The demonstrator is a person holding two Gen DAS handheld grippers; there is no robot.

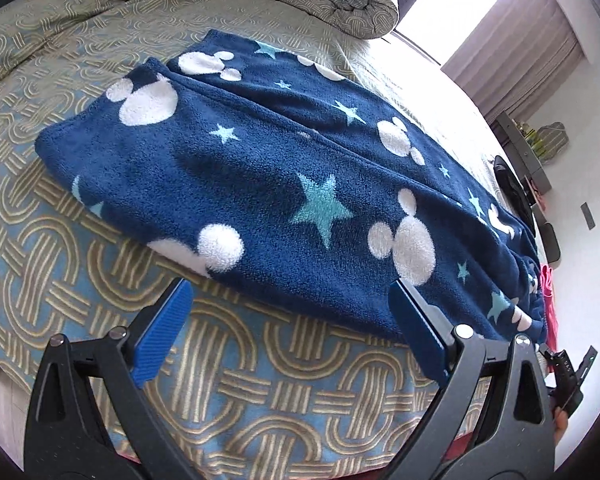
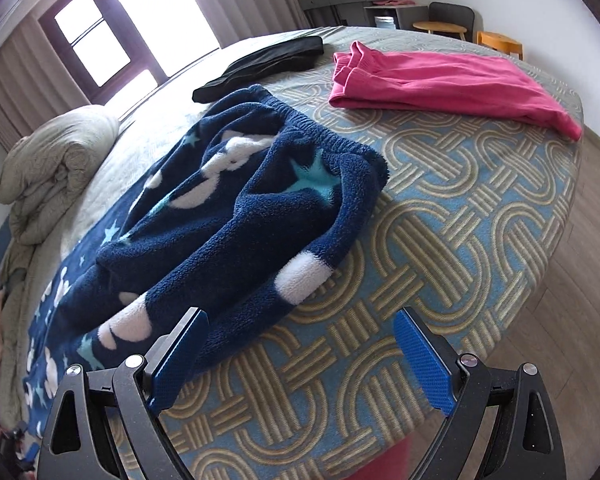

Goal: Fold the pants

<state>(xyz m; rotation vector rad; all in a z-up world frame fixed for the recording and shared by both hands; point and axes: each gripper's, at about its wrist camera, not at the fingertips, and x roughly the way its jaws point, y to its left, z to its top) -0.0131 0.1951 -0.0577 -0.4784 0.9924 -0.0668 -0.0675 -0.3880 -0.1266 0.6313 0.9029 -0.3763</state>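
1. Nearest to us, our left tongs are spread wide and empty, hovering just short of the near edge of the pants. Our right tongs are likewise wide apart with nothing between them, the left pad just beside the bunched waist end.
2. The pants are navy fleece with white mouse heads and stars, lying along the bed on its patterned cover. In the left view the legs lie flat, one beside the other with a seam line between them; in the right view the elastic waistband is rumpled and humped up.
3. We judge the fleece soft, thick and light: it should drape and sag, not slip, and a pinch will gather several layers. The near edge by the left tongs and the gathered waistband look like the best holds.
4. Further off lie a pink garment and a black garment, well apart from the pants.
5. Farthest, a rolled quilt sits by the window.
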